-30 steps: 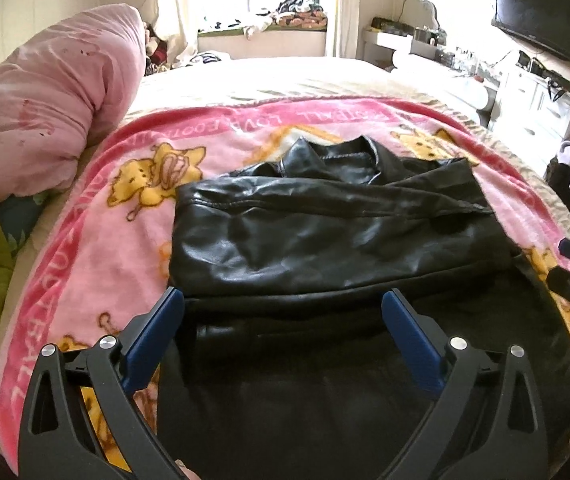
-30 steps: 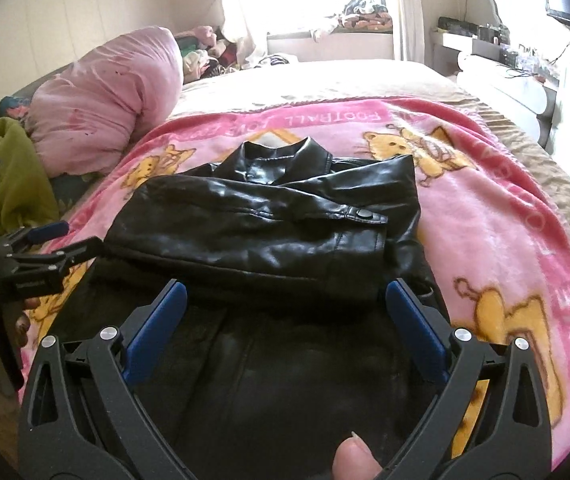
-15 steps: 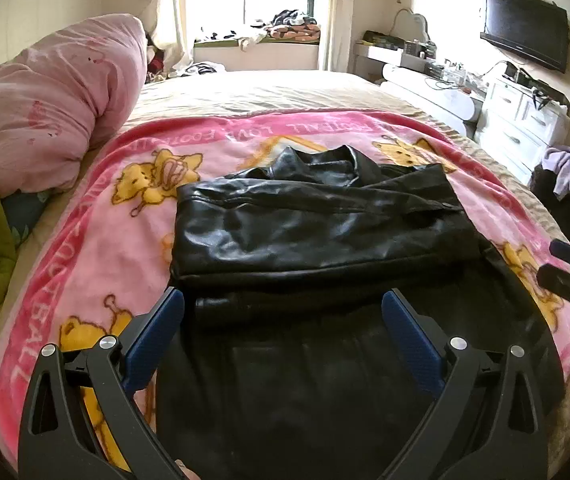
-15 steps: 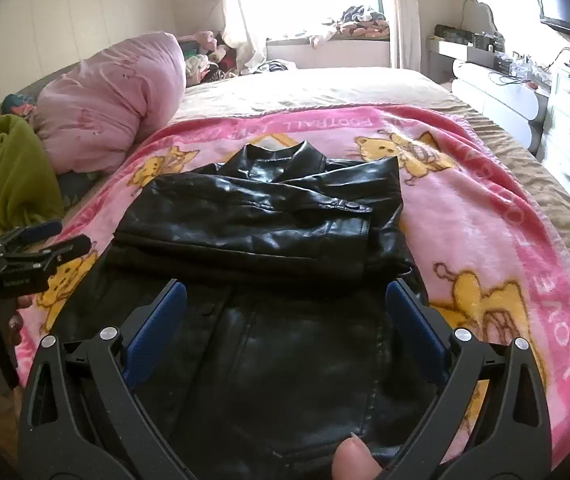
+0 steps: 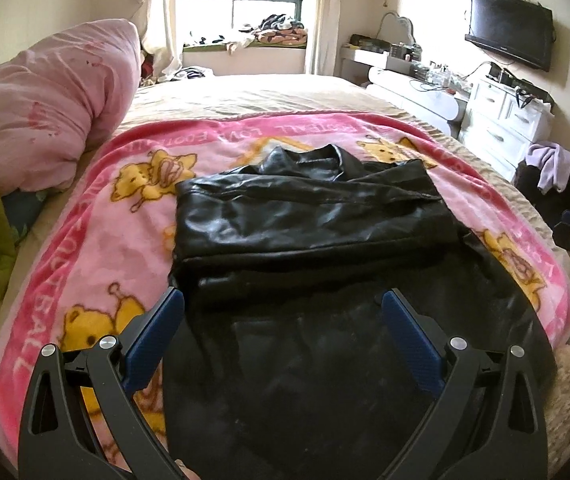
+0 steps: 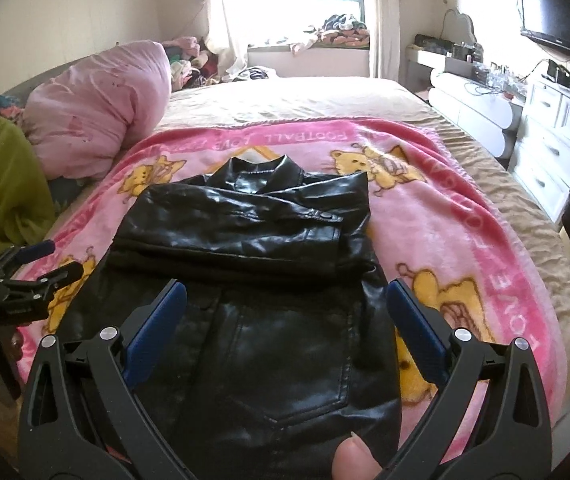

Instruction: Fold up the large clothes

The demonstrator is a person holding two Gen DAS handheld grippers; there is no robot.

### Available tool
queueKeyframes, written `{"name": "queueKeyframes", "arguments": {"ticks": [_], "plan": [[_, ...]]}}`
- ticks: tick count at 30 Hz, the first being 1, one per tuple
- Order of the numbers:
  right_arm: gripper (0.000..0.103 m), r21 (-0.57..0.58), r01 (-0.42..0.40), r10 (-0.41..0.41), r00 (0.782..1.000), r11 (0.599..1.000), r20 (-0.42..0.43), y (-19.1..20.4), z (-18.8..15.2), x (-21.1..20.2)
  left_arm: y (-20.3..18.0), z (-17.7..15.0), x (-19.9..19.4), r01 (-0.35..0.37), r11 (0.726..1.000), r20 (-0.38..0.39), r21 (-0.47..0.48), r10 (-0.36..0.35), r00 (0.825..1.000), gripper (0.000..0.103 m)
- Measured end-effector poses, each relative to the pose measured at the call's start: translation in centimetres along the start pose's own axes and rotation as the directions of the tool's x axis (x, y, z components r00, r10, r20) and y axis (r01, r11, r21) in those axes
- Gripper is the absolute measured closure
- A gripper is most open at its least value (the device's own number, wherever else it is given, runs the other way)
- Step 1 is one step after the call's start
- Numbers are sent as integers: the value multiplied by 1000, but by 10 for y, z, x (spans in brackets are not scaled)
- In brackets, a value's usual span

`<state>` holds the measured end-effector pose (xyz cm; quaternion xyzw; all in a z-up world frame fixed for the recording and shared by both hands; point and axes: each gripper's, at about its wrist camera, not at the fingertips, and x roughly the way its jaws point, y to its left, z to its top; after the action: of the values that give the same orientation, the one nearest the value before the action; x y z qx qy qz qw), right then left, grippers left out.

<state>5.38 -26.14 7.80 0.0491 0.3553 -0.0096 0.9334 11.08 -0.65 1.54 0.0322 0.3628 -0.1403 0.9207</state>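
Black leather jacket (image 6: 253, 280) lies flat at the centre of the pink cartoon blanket (image 6: 437, 240), sleeves crossed over its chest for folding. Your left gripper (image 5: 283, 320) and right gripper (image 6: 285, 312) hover released above its hem.

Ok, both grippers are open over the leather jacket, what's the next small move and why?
Probably lower both grippers to the near hem of the black leather jacket. The sleeves already lie folded across its upper half, the lower half is still flat, and the left gripper and right gripper hold nothing.
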Motion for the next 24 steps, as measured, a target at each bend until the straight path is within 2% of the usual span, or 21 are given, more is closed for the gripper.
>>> {"name": "queueKeyframes", "arguments": {"ticks": [7, 10, 19, 24], "plan": [[9, -1, -72, 72, 997, 997, -30, -10, -10, 0, 15, -18, -12, -71, 996, -25, -47, 70, 997, 4], [9, 2, -65, 66, 997, 998, -29, -16, -14, -3, 25, -28, -19, -88, 993, -36, -73, 86, 996, 4], [9, 45, -72, 72, 997, 996, 3, -24, -23, -22, 50, -53, -25, -118, 987, -69, -110, 111, 991, 4], [9, 37, -57, 57, 998, 998, -5, -25, -29, -22, 64, -70, -24, -102, 985, -96, -140, 89, 991, 4]]}}
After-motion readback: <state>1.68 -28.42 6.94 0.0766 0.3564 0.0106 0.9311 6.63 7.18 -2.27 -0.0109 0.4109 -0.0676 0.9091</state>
